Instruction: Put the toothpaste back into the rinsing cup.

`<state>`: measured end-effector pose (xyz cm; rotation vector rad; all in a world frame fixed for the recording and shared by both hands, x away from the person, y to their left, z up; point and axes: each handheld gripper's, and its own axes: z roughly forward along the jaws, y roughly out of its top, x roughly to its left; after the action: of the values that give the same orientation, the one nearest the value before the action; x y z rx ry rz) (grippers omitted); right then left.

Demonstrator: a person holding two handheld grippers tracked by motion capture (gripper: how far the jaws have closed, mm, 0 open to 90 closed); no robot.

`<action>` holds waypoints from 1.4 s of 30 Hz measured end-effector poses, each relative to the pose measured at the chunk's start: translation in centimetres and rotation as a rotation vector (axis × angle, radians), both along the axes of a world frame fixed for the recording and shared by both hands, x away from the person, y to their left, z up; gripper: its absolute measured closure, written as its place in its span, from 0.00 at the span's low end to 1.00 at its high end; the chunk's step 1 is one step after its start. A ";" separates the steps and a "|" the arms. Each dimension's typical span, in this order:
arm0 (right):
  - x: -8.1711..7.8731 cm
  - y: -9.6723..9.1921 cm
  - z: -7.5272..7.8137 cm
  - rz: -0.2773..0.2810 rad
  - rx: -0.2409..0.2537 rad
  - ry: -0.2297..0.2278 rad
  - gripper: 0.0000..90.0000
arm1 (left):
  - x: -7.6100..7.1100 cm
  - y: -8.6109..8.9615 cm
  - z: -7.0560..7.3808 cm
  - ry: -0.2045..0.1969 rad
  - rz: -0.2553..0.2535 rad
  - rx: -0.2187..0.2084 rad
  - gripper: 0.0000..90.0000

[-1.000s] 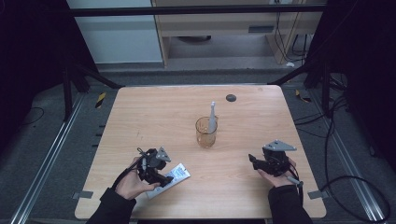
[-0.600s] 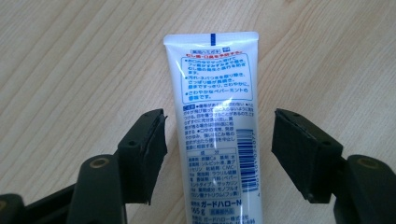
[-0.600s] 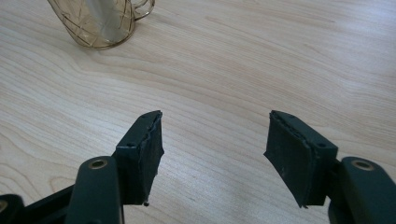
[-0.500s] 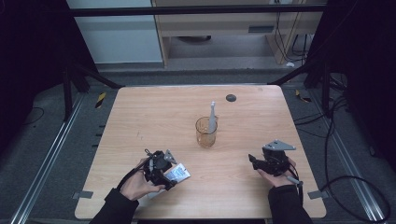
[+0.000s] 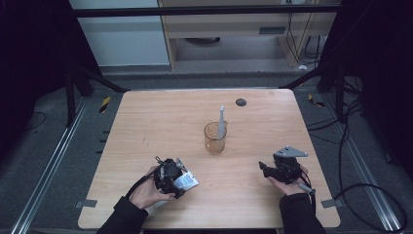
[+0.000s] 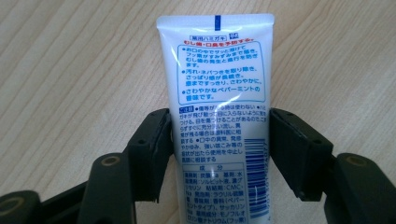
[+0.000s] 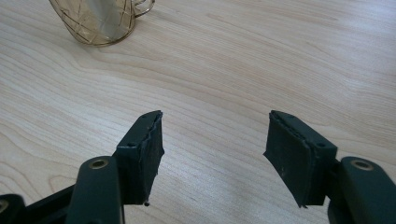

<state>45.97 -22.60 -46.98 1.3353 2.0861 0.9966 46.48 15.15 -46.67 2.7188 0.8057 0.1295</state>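
Note:
A white toothpaste tube (image 6: 217,79) with blue and red print lies flat on the wooden table (image 5: 160,122), its crimped end pointing away from me. My left gripper (image 6: 219,119) is open; its jaws stand on either side of the tube, close against its edges. In the high view this gripper (image 5: 171,176) is at the front left with the tube (image 5: 187,181) poking out to its right. My right gripper (image 7: 215,135) is open over bare wood with nothing between its jaws, and sits at the front right (image 5: 265,169).
An amber see-through cup (image 5: 215,138) stands mid-table with a white toothbrush (image 5: 221,121) upright in it; the cup's base (image 7: 100,21) is beyond the right jaws. A small black disc (image 5: 240,102) lies near the far edge.
My left gripper has slid right and forward onto the tube, so its jaws now flank it. The right gripper has stayed put.

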 end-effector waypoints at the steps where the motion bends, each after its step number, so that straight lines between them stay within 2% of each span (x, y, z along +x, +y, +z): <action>1: 0.0 0.0 0.0 0.004 -0.003 -0.003 0.41 | 0.1 0.0 -0.1 0.005 0.002 -0.002 0.44; 7: 0.1 0.1 -0.1 0.004 -0.006 0.000 0.41 | 0.4 0.0 -0.1 0.032 0.013 -0.008 0.44; 11: 0.0 0.1 -0.1 0.004 -0.005 0.001 0.41 | 0.5 0.0 -0.1 0.036 0.032 -0.007 0.47; 13: 0.0 0.1 -0.1 0.003 -0.005 0.002 0.41 | 0.5 0.1 0.0 0.041 0.042 -0.012 0.51; 16: 0.0 0.1 -0.1 0.003 -0.005 0.002 0.41 | 0.6 0.5 0.2 0.054 0.071 -0.042 0.59; 19: 0.0 0.0 -0.1 0.002 -0.007 0.000 0.41 | 0.4 0.6 0.6 0.046 0.091 -0.056 0.69; 23: 0.0 -0.1 -0.1 0.000 -0.008 0.001 0.41 | 0.1 0.7 0.8 0.029 0.095 -0.061 0.75; 26: 0.0 -0.1 -0.1 -0.002 -0.002 0.005 0.41 | 0.1 0.9 1.0 0.009 0.102 -0.071 0.76; 31: 0.0 -0.2 -0.1 -0.007 -0.005 0.003 0.41 | 0.0 1.9 2.3 -0.046 0.139 -0.134 0.77; 34: 0.0 -0.2 -0.1 -0.008 -0.003 0.003 0.41 | -0.1 2.5 3.3 -0.095 0.176 -0.187 0.77; 42: -0.1 -0.2 -0.1 -0.008 -0.009 -0.012 0.41 | -0.4 3.7 5.5 -0.225 0.253 -0.281 0.77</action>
<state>45.88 -22.80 -47.09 1.3291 2.0727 0.9887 46.09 18.87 -41.12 2.2843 1.0123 0.3430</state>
